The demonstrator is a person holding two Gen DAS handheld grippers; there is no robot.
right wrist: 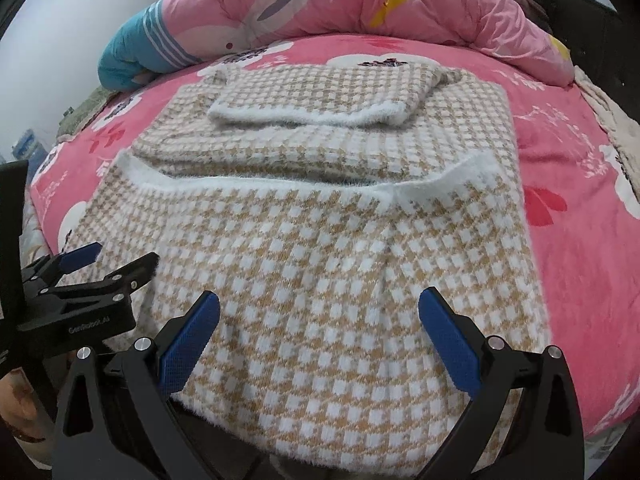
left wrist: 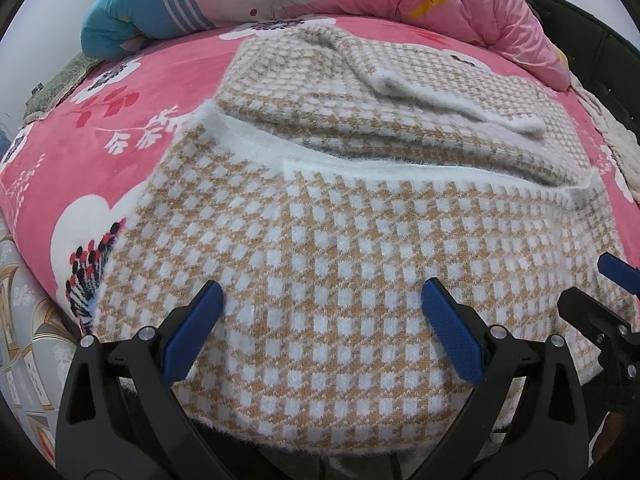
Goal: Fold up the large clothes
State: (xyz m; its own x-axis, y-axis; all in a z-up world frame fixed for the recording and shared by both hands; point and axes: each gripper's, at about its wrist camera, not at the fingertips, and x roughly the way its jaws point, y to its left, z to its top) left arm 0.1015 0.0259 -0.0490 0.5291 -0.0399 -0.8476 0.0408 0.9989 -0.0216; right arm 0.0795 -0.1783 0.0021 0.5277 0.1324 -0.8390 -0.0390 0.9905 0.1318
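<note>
One sweater (left wrist: pixel 320 280) lies flat on the bed (left wrist: pixel 132 92), near the bed's front edge. No container is in view.

Appearance: the knit carries a tan-and-white check with fluffy white trim. The near part is one smooth layer whose white-trimmed edge (left wrist: pixel 380 170) runs across the middle of the garment. Beyond that edge the sweater is folded into a thicker stack. A sleeve (right wrist: pixel 316 98) lies across the top of the stack, ending in a white cuff (left wrist: pixel 516 122). The near hem hangs just over the bed's front edge.

Left gripper (left wrist: pixel 322 304): jaws spread wide, holding nothing. Its two blue pads (left wrist: pixel 192 332) sit over the near part of the sweater, with check fabric showing between them. Whether the pads touch the fabric cannot be told.

Right gripper (right wrist: pixel 320 312): jaws spread wide, holding nothing. It stands beside the left gripper over the same near part of the sweater. In the right wrist view, the left gripper appears at the left edge, over the sweater's near left corner.

Count: one sweater, two grippers, four blue pads.

Surroundings: the bed has a pink cover with white, red and black flower prints. One rolled pink quilt (right wrist: pixel 360 4) with a blue striped end (right wrist: pixel 136 48) lies along the far side of the bed, well apart from the sweater. A dark frame (left wrist: pixel 592 36) shows at the far right.
</note>
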